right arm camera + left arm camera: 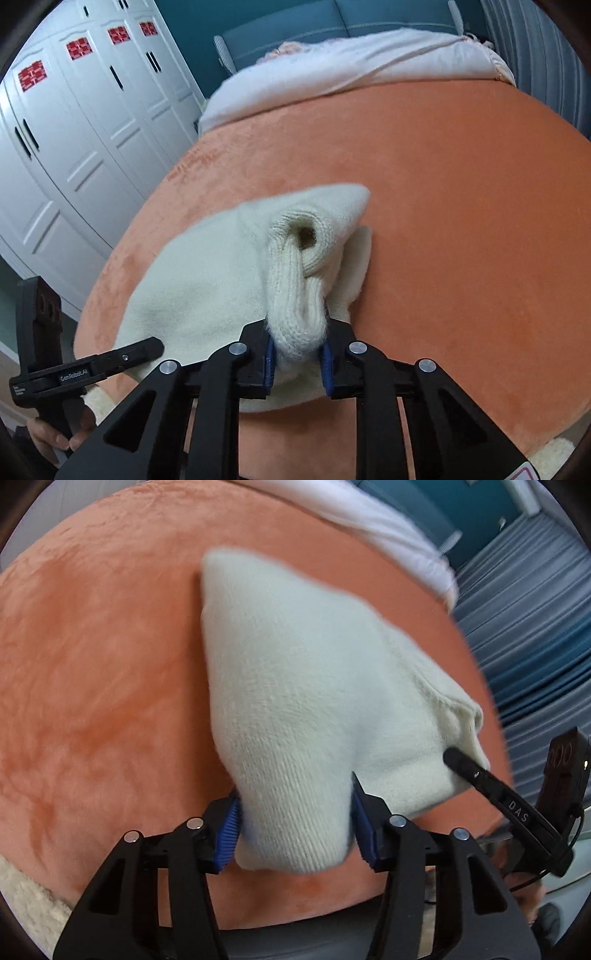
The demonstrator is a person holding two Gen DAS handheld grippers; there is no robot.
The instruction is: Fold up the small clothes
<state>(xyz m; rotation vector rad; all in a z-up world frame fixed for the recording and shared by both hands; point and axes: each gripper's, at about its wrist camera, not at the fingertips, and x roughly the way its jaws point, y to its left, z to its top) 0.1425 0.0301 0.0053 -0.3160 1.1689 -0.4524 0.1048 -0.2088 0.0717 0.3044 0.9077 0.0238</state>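
Note:
A small cream knitted garment [295, 686] lies partly lifted over an orange plush blanket [92, 664]. My left gripper [295, 823] is shut on its near corner, with cloth bunched between the blue pads [231, 827]. In the right wrist view the same garment [207, 280] shows with a ribbed cuff opening [306, 236]. My right gripper [297, 360] is shut on that ribbed part. The right gripper's finger [480, 775] shows at the garment's right edge in the left wrist view, and the left gripper's finger [122, 360] shows at lower left in the right wrist view.
The orange blanket [461, 221] covers a bed. A white and pink duvet [351, 66] lies at its far end. White wardrobe doors [74, 129] stand to the left, grey-blue curtains [524, 609] to the right. A cream fleece [26, 893] lies at the near edge.

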